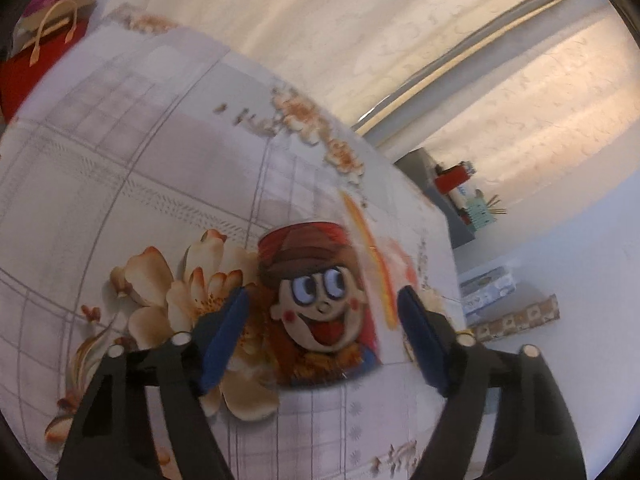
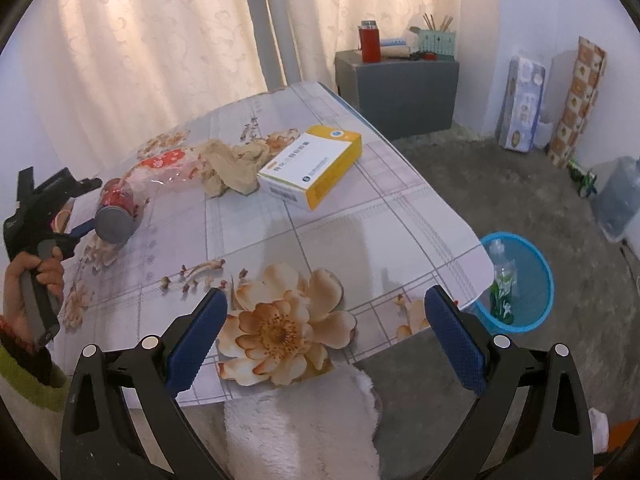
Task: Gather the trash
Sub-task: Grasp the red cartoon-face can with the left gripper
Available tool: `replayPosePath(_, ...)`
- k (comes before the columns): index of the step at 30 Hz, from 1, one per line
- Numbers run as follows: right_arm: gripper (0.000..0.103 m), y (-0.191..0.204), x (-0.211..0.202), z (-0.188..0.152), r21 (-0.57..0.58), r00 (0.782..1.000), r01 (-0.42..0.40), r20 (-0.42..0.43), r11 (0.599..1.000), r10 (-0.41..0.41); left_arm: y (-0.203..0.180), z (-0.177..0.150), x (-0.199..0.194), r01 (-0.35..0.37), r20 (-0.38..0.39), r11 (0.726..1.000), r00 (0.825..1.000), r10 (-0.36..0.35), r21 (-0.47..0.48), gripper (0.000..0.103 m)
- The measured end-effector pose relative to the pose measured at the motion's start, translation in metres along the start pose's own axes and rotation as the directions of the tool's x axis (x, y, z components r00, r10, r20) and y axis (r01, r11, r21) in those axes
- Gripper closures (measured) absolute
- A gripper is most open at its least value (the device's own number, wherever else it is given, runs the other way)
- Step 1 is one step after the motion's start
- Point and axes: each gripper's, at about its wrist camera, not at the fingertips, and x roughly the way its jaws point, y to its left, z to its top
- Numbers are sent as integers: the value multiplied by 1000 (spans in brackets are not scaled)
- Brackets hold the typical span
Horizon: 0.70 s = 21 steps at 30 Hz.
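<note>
Our left gripper [image 1: 322, 344] straddles the cartoon-printed can [image 1: 316, 308] lying on its side on the table [image 1: 120, 184] — jaws part-open, not yet pressing — while our right gripper [image 2: 326, 344] waits wide and empty near the blue bin [image 2: 536, 280].

A table [image 2: 340, 240] was covered by a pale checked cloth printed with large beige flowers. On it were laid a red can [image 2: 116, 210] on its side near the left edge, a clear plastic wrapper [image 2: 168, 164] beside it, a crumpled beige rag [image 2: 232, 168] further along, and a yellow and white box [image 2: 312, 164] just beside the rag.
</note>
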Motion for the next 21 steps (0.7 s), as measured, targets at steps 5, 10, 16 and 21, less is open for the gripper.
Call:
replayPosePath(5,8,-7,3,0,26,1000,-10,-10,1000,11,4,0,18,18,-47,1000,999,-19,-26,38)
replayPosePath(10,8,-11,6,1,50,999,-29,-17,998,29,0,0,29,28,-86,999,996,-30,-24,37)
replayPosePath(16,8,-16,10,15,70,998,-58,-3,996,59,2,-4,25,40,-75,999,996,-40,-4,38)
replayPosePath(21,8,-40,30,44,230,992,-112,-25,967,121,7,-7,16,25,-59,999,998,-24,24,38)
